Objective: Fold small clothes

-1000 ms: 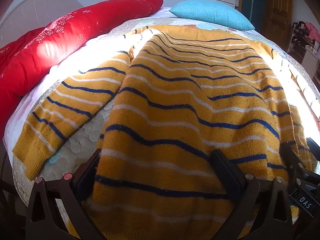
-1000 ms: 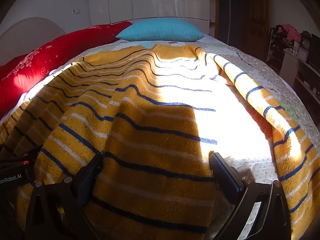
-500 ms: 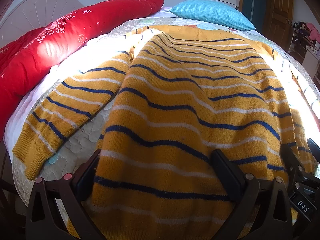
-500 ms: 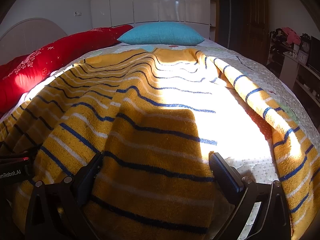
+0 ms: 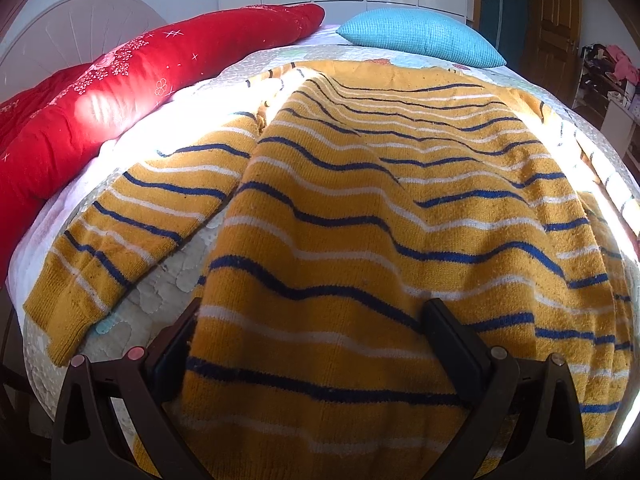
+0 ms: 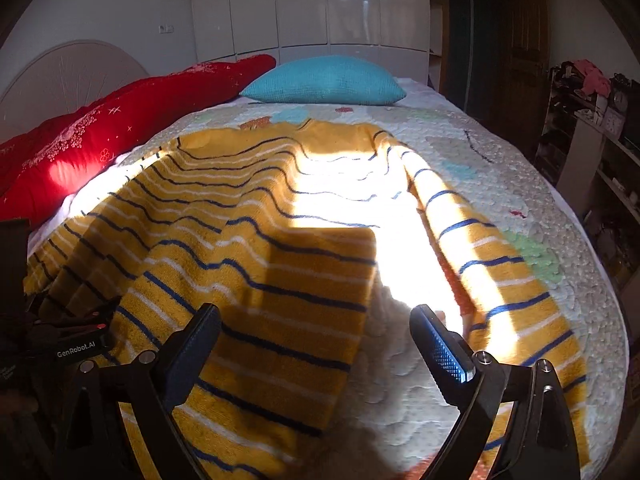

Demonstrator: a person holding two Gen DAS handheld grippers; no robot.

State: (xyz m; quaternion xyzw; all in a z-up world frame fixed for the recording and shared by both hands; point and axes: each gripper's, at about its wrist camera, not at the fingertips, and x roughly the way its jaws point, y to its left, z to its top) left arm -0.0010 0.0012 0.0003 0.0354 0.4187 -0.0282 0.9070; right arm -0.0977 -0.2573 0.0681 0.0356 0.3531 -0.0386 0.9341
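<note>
A yellow sweater (image 5: 380, 208) with blue and white stripes lies spread on the quilted bed (image 6: 500, 168), neck end far. Its hem lies between the wide-apart fingers of my left gripper (image 5: 312, 328), which is open. Its left sleeve (image 5: 132, 232) lies out to the side. In the right wrist view the sweater (image 6: 248, 248) lies under my open right gripper (image 6: 316, 332), near the hem's right corner, with the right sleeve (image 6: 492, 264) beside it. The left gripper's body (image 6: 60, 344) shows at the left edge.
A long red bolster (image 5: 120, 92) lies along the left side. A blue pillow (image 6: 324, 80) sits at the far end. White wardrobes stand behind the bed. Cluttered shelves (image 6: 592, 128) and a wooden door are to the right.
The right gripper has risen and drawn back, so the hem's right corner and bare quilt now show between its fingers. The left view has lifted slightly; the sweater has not moved.
</note>
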